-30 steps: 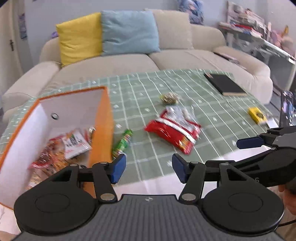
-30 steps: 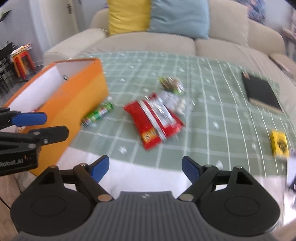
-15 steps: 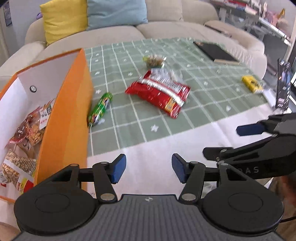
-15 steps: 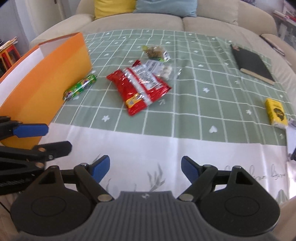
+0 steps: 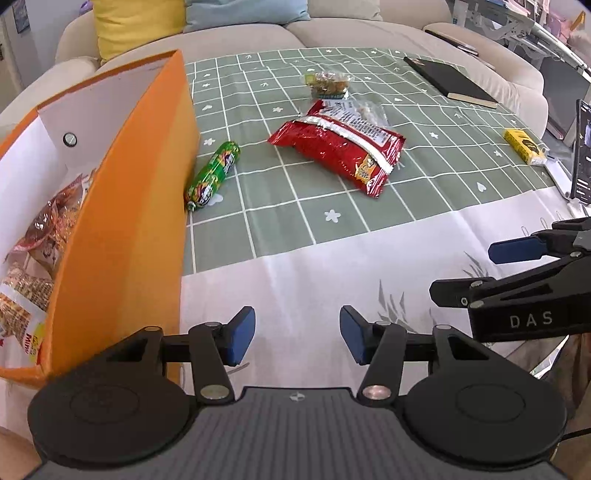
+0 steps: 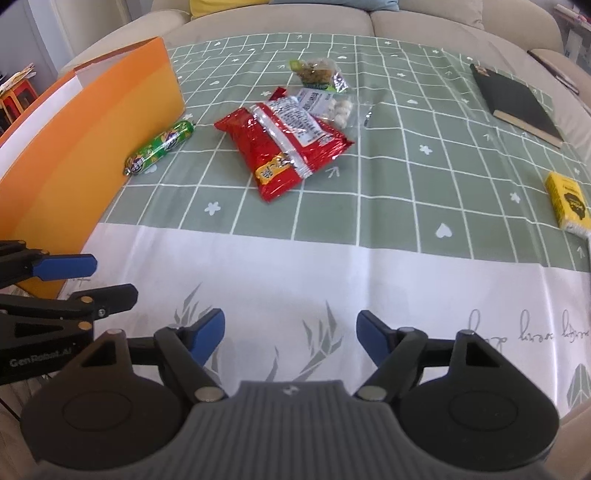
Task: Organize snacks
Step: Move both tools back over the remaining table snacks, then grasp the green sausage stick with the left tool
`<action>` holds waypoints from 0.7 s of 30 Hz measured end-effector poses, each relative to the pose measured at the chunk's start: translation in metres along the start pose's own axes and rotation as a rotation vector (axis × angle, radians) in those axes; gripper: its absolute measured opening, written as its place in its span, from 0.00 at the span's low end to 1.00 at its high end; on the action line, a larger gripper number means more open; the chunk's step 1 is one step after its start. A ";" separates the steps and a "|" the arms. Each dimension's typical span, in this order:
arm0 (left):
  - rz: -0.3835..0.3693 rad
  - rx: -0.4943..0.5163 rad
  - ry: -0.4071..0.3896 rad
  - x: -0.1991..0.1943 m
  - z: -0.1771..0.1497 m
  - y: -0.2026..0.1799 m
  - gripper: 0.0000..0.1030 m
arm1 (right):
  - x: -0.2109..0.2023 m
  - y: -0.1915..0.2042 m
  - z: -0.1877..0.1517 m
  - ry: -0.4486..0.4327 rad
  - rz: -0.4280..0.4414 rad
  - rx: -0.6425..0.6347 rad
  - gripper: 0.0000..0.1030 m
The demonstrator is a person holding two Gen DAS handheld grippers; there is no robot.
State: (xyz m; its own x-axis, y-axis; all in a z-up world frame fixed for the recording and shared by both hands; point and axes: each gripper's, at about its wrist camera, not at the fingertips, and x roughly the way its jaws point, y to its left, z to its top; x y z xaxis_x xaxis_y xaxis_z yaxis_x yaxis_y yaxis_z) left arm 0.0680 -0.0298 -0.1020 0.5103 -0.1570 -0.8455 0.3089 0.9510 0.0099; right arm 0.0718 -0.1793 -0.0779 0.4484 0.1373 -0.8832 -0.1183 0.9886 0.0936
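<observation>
A beige sofa [image 5: 369, 33] with 2 cushions [image 5: 140, 22] stands behind the cloth-covered table [image 6: 369, 280].

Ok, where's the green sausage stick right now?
The green sausage stick lies on the checked cloth beside the orange box, left of the red snack bag in both views.

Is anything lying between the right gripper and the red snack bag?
Nothing visible. Only bare tablecloth lies between the open right gripper and the red snack bag. The green candy roll lies off to the left, beside the orange box.
</observation>
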 end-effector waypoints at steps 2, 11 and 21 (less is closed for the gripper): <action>0.001 -0.011 -0.015 0.000 0.001 0.002 0.61 | 0.000 0.003 0.001 -0.003 0.008 -0.014 0.74; 0.149 0.065 -0.129 0.005 0.036 -0.004 0.60 | 0.004 0.018 0.036 -0.116 -0.003 -0.149 0.71; 0.373 0.287 -0.150 0.043 0.076 -0.021 0.58 | 0.026 0.014 0.081 -0.183 0.037 -0.405 0.78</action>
State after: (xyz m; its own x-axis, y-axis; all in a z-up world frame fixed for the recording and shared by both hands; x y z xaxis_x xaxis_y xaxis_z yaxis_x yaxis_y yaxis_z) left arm 0.1446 -0.0772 -0.0981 0.7313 0.1235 -0.6708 0.2813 0.8413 0.4616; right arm 0.1539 -0.1567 -0.0622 0.5821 0.2169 -0.7837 -0.4586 0.8834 -0.0961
